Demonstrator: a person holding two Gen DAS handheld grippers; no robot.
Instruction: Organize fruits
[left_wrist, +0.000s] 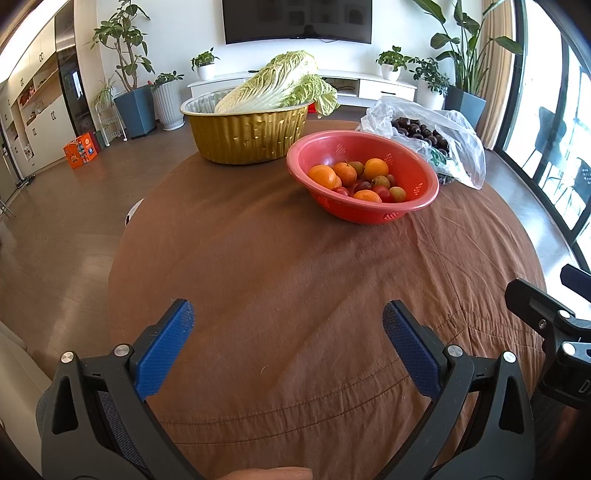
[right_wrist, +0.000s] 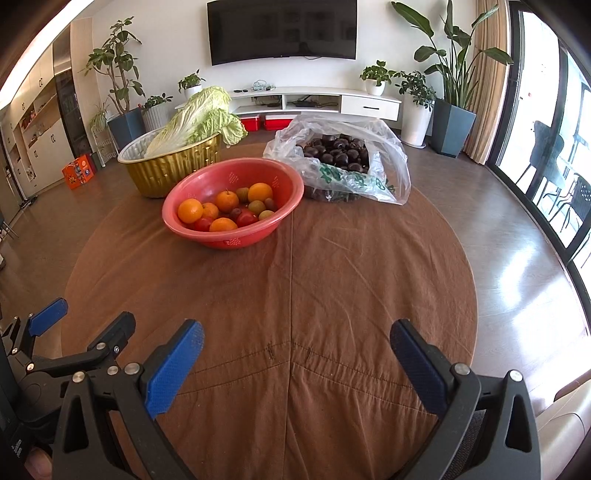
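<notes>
The left black two-finger gripper with blue textured pads (left_wrist: 288, 332) hovers low at the near side, jaws spread wide with nothing between them; a bare fingertip (left_wrist: 266, 473) shows at its near edge. The right black two-finger gripper with blue textured pads (right_wrist: 295, 350) sits just beside it to the right, level with it, jaws likewise wide apart and holding nothing.

on the table (right_wrist: 332, 295), fruit basket (right_wrist: 184, 225) sits before cabbage tub (right_wrist: 166, 173), bag (right_wrist: 388, 155) to its right.
</notes>
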